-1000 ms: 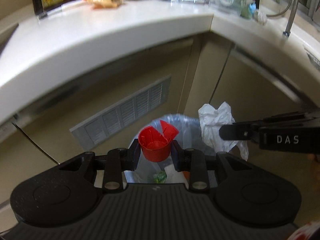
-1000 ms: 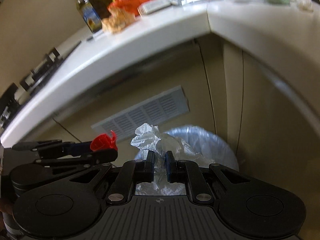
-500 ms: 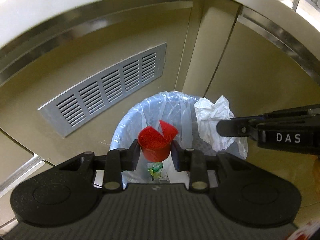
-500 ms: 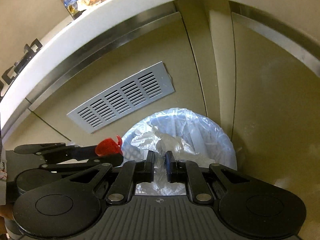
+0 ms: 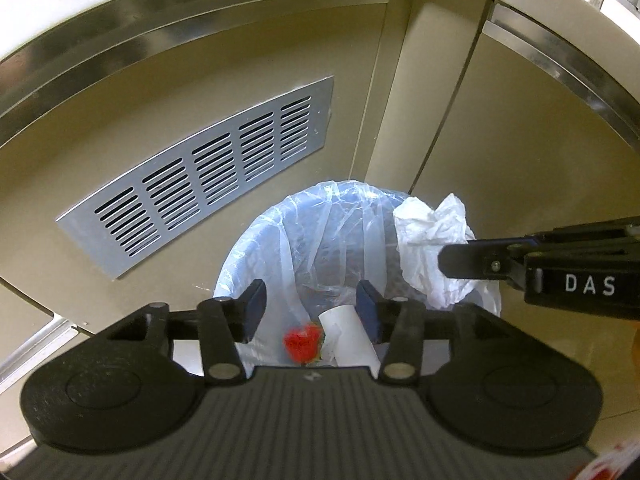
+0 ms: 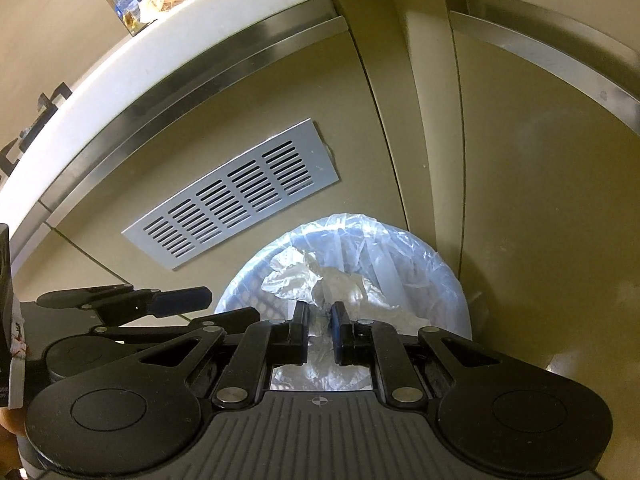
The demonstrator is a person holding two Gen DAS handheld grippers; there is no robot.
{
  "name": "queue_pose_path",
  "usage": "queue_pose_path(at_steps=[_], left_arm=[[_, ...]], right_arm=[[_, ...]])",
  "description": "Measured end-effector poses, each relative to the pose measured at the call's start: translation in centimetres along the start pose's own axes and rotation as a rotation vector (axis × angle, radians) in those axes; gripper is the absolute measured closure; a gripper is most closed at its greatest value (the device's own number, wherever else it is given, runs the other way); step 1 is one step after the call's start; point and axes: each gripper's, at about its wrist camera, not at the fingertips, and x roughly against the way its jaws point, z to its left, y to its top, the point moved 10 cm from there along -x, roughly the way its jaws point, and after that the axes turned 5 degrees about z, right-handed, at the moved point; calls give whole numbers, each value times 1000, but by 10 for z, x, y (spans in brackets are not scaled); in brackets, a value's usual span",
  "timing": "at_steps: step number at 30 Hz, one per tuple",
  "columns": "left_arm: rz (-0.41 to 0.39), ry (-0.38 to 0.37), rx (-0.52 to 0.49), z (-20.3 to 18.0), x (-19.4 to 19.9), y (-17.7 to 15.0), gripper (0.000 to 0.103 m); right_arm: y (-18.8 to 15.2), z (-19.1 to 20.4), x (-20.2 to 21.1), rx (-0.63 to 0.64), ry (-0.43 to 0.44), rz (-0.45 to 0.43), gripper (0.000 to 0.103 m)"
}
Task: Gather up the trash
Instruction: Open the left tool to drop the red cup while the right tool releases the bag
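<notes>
Inside the bin (image 5: 256, 248), below the parted left claw (image 5: 311, 312), apparently the red cup (image 5: 303, 343).

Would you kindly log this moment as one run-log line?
left gripper: open, just opened | red plastic cup: in lined bin | right gripper: shut on crumpled white plastic bag

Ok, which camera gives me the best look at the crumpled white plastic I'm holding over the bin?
The left wrist view. It shows the crumpled white plastic side-on, hanging from the right claw over the lined bin. The right wrist view shows only part of it, bunched past its own shut fingertips.
</notes>
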Motion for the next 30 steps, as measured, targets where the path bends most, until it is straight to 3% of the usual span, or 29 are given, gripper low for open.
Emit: queue_pose_path(at_steps=[22, 24, 26, 30], left_arm=[[-24, 6, 43, 22, 22, 6, 59], [-23, 6, 44, 22, 23, 6, 59], [-22, 5, 49, 23, 24, 6, 59], [-22, 7, 62, 23, 26, 5, 59]], right_arm=[[8, 15, -18, 25, -13, 19, 90], [10, 16, -20, 27, -16, 18, 78], [12, 16, -19, 21, -16, 3, 57], [14, 14, -19, 16, -21, -7, 53]])
